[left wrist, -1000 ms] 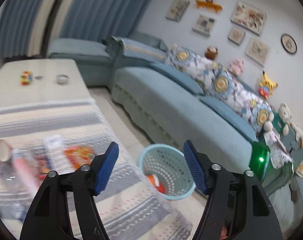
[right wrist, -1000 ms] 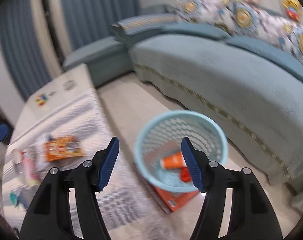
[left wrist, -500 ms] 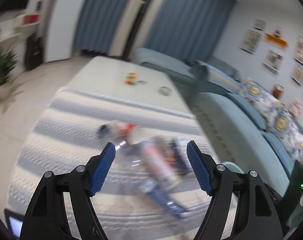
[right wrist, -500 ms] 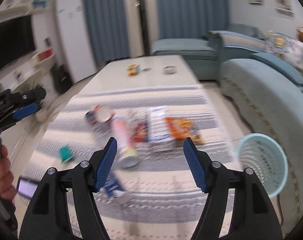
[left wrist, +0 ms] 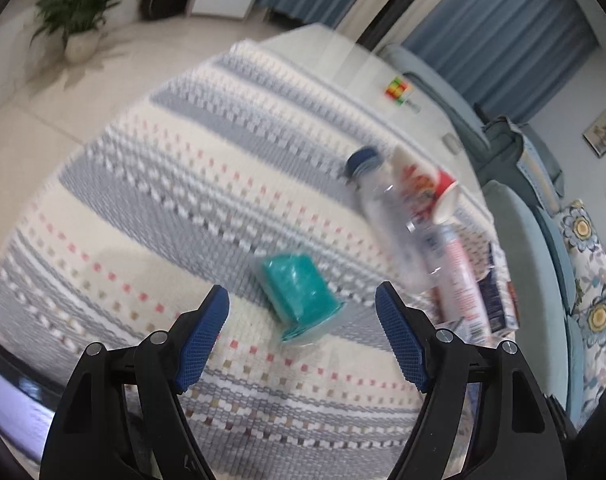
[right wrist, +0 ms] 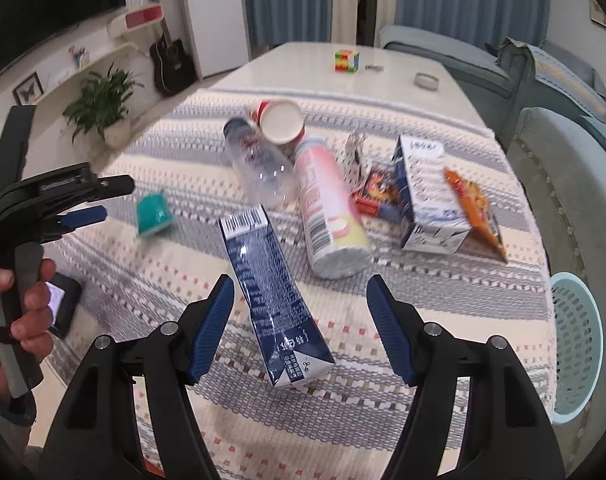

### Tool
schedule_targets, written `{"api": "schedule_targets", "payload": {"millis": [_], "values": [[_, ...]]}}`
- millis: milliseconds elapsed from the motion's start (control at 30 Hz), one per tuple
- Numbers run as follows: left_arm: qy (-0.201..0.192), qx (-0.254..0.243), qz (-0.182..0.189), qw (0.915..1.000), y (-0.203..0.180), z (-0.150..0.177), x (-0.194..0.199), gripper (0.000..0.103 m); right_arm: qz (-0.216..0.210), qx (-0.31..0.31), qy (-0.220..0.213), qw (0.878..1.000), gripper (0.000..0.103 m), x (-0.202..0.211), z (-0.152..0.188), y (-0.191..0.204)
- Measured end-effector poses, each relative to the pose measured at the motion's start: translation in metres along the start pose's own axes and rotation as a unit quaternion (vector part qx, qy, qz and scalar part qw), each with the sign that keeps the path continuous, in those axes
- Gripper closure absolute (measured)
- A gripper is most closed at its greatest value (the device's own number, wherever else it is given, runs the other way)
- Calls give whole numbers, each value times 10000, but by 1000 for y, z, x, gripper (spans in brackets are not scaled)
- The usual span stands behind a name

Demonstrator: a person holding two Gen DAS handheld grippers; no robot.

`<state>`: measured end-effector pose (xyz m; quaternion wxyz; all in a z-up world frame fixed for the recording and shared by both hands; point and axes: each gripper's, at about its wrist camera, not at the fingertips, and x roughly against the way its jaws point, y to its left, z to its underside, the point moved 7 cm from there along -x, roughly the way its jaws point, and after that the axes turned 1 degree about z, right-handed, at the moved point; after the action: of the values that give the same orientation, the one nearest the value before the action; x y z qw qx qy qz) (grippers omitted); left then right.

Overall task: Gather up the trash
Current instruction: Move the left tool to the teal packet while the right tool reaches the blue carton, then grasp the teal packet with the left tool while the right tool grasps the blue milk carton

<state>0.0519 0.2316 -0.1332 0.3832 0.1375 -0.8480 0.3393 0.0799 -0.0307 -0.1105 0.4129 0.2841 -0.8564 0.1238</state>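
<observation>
Cloth (right wrist: 383,312): woven, coarse knit texture, matt, over the worktop (right wrist: 399,76), whose bare end is smooth and faintly glossy. Bottle (right wrist: 263,172): clear plastic, shiny. Carton (right wrist: 271,300): printed card, slight sheen. Tube (right wrist: 331,216): glossy printed wrap, dull metallic end. Cup (left wrist: 299,296): teal plastic, crinkled and shiny. Basket (right wrist: 575,344): pale blue plastic mesh, matt. My fingers (left wrist: 203,336): blue pads, fine-textured and rubbery, on matt black plastic arms with small bright metal rivets.
</observation>
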Motion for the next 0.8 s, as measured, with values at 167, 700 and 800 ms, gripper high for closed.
{"api": "schedule_targets", "payload": {"millis": [167, 700, 800], "values": [[167, -92, -273, 9994, 3, 6, -22, 29, -54, 121, 172, 9998, 38, -18, 1, 1], [81, -1250, -1442, 9816, -15, 16, -32, 69, -176, 215, 570, 9980, 47, -49, 7, 10], [19, -1205, -1307, 9841, -18, 14, -31, 70, -189, 241, 608, 9977, 62, -49, 9, 13]]}}
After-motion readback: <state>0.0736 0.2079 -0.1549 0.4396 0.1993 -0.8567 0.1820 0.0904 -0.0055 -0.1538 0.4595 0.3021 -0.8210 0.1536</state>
